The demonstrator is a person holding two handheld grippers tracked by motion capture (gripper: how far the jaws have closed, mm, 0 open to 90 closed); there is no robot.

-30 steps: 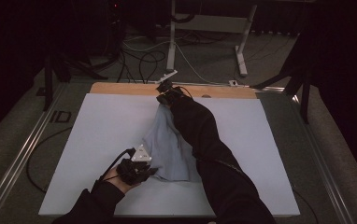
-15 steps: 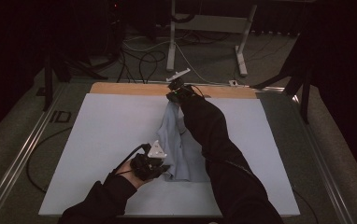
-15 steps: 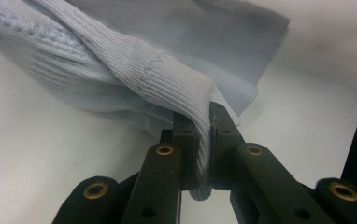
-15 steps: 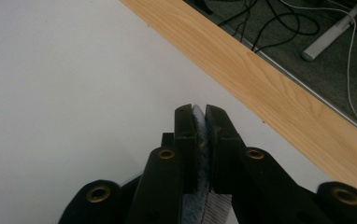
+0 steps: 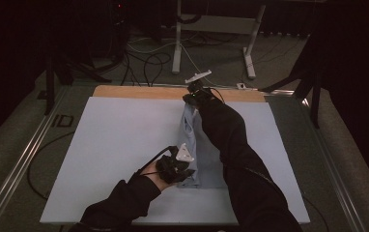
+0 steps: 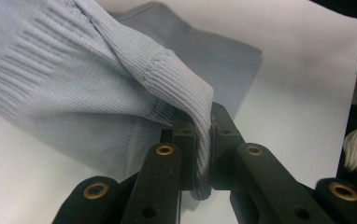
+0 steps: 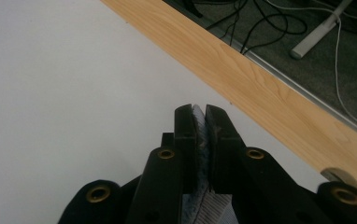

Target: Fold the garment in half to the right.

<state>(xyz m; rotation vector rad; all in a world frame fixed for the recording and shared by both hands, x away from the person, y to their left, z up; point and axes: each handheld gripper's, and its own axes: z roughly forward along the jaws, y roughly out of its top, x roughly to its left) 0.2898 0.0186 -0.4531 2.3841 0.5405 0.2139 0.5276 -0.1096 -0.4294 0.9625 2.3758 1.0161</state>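
Hand-held gripper pinches blue knit fabric

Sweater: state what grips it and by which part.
Both grippers grip the sweater. The left gripper pinches a ribbed edge at the near end; the right gripper pinches a knit edge at the far end.

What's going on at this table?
A person is handling a light blue knit garment on a white sheet, a gripper in each hand. The left gripper is shut on a ribbed edge at the near end; the right gripper is shut on fabric at the far end, close to the wooden table edge. The garment lies in a narrow strip between them.
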